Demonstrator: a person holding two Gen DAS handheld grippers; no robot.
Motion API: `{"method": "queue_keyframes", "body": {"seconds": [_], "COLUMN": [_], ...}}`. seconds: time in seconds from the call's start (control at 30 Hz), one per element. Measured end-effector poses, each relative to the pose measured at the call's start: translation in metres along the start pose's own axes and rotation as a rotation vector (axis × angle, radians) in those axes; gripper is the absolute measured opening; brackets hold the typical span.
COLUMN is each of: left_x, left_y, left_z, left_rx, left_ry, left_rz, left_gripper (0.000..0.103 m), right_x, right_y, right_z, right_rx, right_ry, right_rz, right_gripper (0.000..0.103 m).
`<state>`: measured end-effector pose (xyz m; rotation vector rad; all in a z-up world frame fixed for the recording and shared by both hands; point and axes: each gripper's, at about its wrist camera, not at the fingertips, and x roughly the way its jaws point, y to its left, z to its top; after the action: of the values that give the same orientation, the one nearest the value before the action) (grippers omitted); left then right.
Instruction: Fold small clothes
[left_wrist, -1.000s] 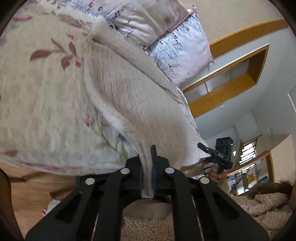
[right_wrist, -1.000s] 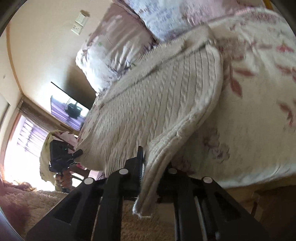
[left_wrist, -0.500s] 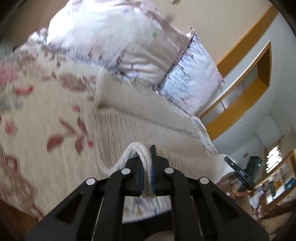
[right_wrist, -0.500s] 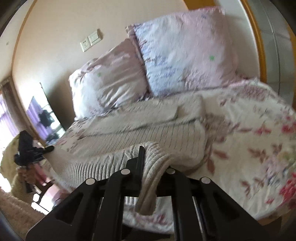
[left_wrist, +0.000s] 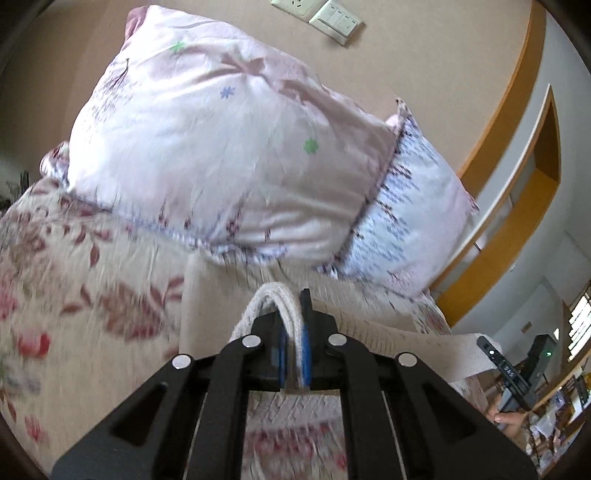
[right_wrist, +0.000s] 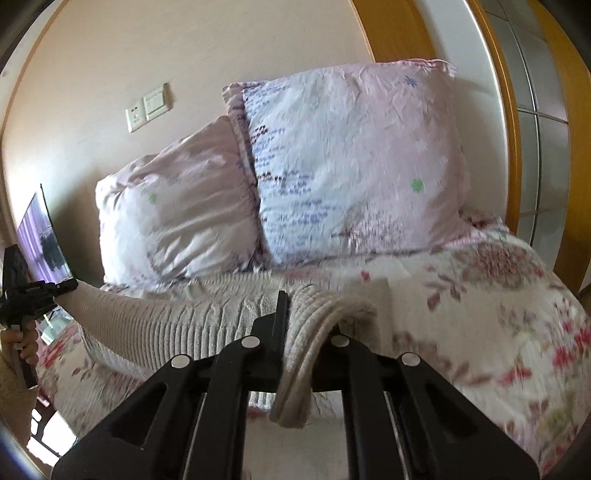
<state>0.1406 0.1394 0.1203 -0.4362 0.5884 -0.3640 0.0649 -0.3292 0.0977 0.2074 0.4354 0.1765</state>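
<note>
sweater — cream, cable-knit — lies across the floral bedspread, stretched between both grippers just in front of two pillows that lean on the wall. left gripper has its jaws closed on a doubled fold of the knit, which loops up over the blue pads. right gripper is likewise clamped on a thick ribbed edge, the loose end hanging below its fingers. a wall switch sits above the pillows — beside it, a socket plate.
</note>
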Motion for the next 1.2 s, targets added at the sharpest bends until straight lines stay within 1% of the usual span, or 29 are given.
{"method": "queue_keyframes", "body": {"seconds": [0.17, 0.27, 0.33, 0.43, 0.47, 0.53, 0.57, 0.67, 0.73, 0.77, 0.8, 0.83, 0.87, 0.9, 0.93, 0.97, 1.0, 1.03, 1.07, 1.1, 1.2], "left_x": [0.040, 0.071, 0.096, 0.132, 0.139, 0.146, 0.147, 0.148, 0.151, 0.153, 0.154, 0.157, 0.158, 0.159, 0.159, 0.157, 0.154, 0.151, 0.146, 0.140, 0.122], "left_y": [0.015, 0.028, 0.042, 0.066, 0.073, 0.083, 0.085, 0.084, 0.086, 0.088, 0.090, 0.093, 0.096, 0.097, 0.098, 0.098, 0.096, 0.095, 0.093, 0.094, 0.090], "left_z": [0.021, 0.025, 0.021, 0.008, 0.004, -0.002, -0.003, 0.001, 0.005, 0.006, 0.007, 0.008, 0.009, 0.011, 0.011, 0.013, 0.015, 0.017, 0.019, 0.021, 0.024], "left_rx": [-0.067, -0.114, -0.156, -0.232, -0.257, -0.312, -0.323, -0.316, -0.343, -0.364, -0.387, -0.418, -0.452, -0.472, -0.498, -0.510, -0.510, -0.504, -0.490, -0.484, -0.436], "left_ry": [0.012, 0.036, 0.080, 0.174, 0.195, 0.220, 0.222, 0.210, 0.205, 0.202, 0.199, 0.196, 0.190, 0.187, 0.182, 0.174, 0.159, 0.147, 0.133, 0.125, 0.104], "left_rz": [0.017, 0.039, 0.061, 0.100, 0.104, 0.089, 0.078, 0.062, 0.048, 0.045, 0.039, 0.028, 0.009, -0.002, -0.019, -0.031, -0.036, -0.032, -0.018, -0.011, 0.001], "left_gripper": [0.006, 0.006, 0.006, 0.006, 0.006, 0.006, 0.007, 0.007, 0.007, 0.010, 0.013, 0.021, 0.027, 0.029, 0.035, 0.043, 0.047, 0.054, 0.066, 0.068, 0.069], "right_x": [0.041, 0.072, 0.097, 0.140, 0.154, 0.164, 0.164, 0.161, 0.166, 0.171, 0.176, 0.181, 0.187, 0.191, 0.192, 0.191, 0.189, 0.186, 0.183, 0.178, 0.156], "right_y": [-0.007, -0.017, -0.025, -0.044, -0.053, -0.063, -0.068, -0.074, -0.081, -0.085, -0.089, -0.093, -0.098, -0.103, -0.107, -0.111, -0.112, -0.113, -0.113, -0.111, -0.106], "right_z": [0.019, 0.022, 0.018, 0.001, -0.007, -0.018, -0.020, -0.016, -0.011, -0.009, -0.008, -0.007, -0.006, -0.006, -0.005, -0.004, -0.002, -0.001, 0.000, 0.001, 0.005], "right_rx": [0.030, 0.073, 0.114, 0.193, 0.236, 0.305, 0.338, 0.378, 0.444, 0.492, 0.545, 0.585, 0.641, 0.687, 0.719, 0.748, 0.756, 0.755, 0.749, 0.730, 0.629], "right_ry": [0.010, 0.047, 0.098, 0.232, 0.291, 0.351, 0.358, 0.330, 0.329, 0.333, 0.334, 0.340, 0.347, 0.342, 0.324, 0.293, 0.274, 0.264, 0.259, 0.250, 0.228], "right_rz": [-0.005, -0.005, -0.018, -0.042, -0.047, -0.034, -0.016, 0.021, 0.052, 0.073, 0.094, 0.109, 0.127, 0.133, 0.134, 0.136, 0.131, 0.124, 0.115, 0.101, 0.039], "right_gripper": [0.008, 0.008, 0.008, 0.008, 0.008, 0.008, 0.008, 0.008, 0.008, 0.009, 0.014, 0.027, 0.039, 0.058, 0.062, 0.063, 0.064, 0.065, 0.065, 0.065, 0.064]}}
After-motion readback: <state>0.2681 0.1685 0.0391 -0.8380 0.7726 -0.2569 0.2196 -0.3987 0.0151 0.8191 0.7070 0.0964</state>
